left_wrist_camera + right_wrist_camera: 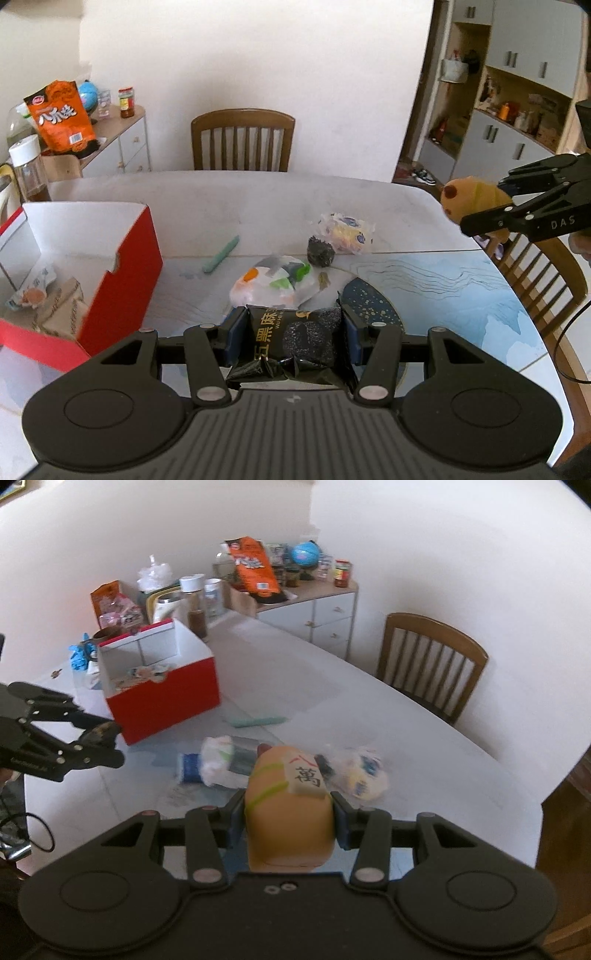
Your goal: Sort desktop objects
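My left gripper [293, 334] is shut on a black snack packet [295, 339] with gold writing, held above the table right of the red box [122, 273]. My right gripper [290, 812] is shut on a tan plush toy [290, 812] with a mahjong tile on its head; it also shows in the left wrist view [476, 203], raised at the table's right edge. On the table lie a white wrapped snack [277, 284], a small black cake [320, 252], a crinkly clear packet [345, 232] and a green pen [221, 254].
The red box holds a few wrapped snacks [33, 291]. A wooden chair [242, 138] stands at the far side, another [543, 273] at the right. A sideboard [306, 602] with jars, bags and a globe stands beyond the box. The left gripper shows in the right wrist view [101, 742].
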Available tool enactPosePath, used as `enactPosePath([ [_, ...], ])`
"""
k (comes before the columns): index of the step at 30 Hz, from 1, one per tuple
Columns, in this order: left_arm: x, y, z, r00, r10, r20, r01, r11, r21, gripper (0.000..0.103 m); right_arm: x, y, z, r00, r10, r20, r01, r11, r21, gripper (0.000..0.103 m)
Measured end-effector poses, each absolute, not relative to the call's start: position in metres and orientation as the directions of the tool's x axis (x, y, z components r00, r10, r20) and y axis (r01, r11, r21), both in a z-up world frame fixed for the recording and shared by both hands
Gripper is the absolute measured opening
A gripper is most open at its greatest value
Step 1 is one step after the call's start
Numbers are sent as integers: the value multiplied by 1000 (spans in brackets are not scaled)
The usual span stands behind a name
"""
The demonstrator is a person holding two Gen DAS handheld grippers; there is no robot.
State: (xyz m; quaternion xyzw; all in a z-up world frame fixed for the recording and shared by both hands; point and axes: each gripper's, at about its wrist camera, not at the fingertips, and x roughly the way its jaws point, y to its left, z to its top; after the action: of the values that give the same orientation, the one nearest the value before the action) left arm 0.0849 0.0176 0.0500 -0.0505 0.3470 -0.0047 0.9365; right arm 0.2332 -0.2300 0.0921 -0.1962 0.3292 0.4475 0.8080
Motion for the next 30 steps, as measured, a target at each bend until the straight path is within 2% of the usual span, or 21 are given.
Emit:
enactPosePath([
  [15,72,128,73,777,-120,-618,76,992,-97,51,187,-119,110,386,603,-698,-853,522,-21,46],
  [30,72,231,72,790,-66,-609,40,998,-55,51,183,11,102,329,650,-685,-893,450,-2,45],
])
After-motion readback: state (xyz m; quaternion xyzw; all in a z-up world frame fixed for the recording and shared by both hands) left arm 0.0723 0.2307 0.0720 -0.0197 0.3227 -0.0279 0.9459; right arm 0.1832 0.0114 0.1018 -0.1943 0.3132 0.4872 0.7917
